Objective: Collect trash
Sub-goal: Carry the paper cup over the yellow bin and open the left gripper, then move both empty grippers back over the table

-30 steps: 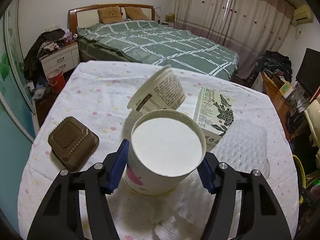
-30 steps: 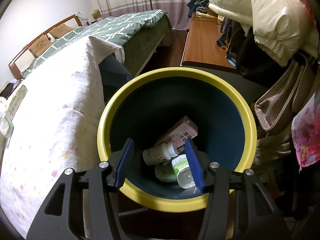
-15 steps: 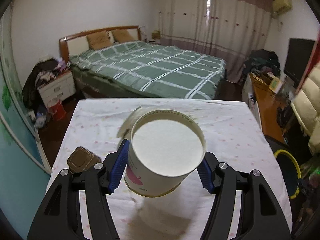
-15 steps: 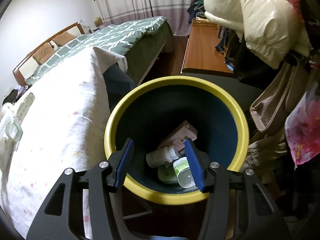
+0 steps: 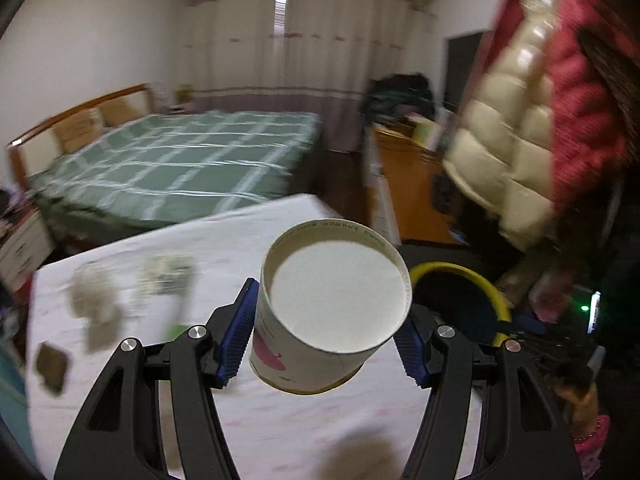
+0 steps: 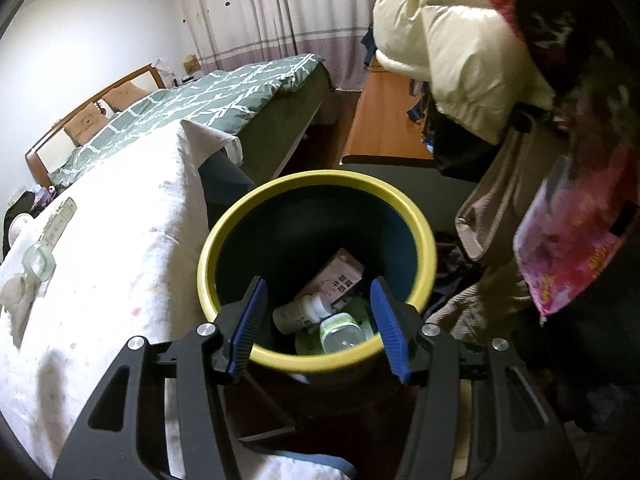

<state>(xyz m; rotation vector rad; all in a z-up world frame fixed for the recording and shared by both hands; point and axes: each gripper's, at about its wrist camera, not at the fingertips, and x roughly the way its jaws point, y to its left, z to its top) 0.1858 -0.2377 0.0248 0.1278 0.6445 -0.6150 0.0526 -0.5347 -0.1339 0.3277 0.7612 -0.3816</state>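
My left gripper (image 5: 326,334) is shut on a white paper cup (image 5: 336,306) with a pink print, held upside down, bottom toward the camera, above the table. The yellow-rimmed bin (image 5: 486,286) shows just right of the cup. My right gripper (image 6: 318,330) is open and empty, over the near rim of the same bin (image 6: 424,232). Inside lie a pink carton (image 6: 338,276), a white bottle (image 6: 300,314) and a green-capped container (image 6: 342,330). More trash (image 5: 96,300) lies blurred at the table's left.
The table with a white flowered cloth (image 6: 108,264) stands left of the bin. A green checked bed (image 5: 172,168) is behind it. A wooden desk (image 6: 384,120) and hanging coats (image 6: 448,48) crowd the right side. A tape roll (image 6: 38,264) lies on the table.
My left gripper has lifted the cup off the table and swung right toward the bin. My right gripper has drawn back slightly from the bin, still open.
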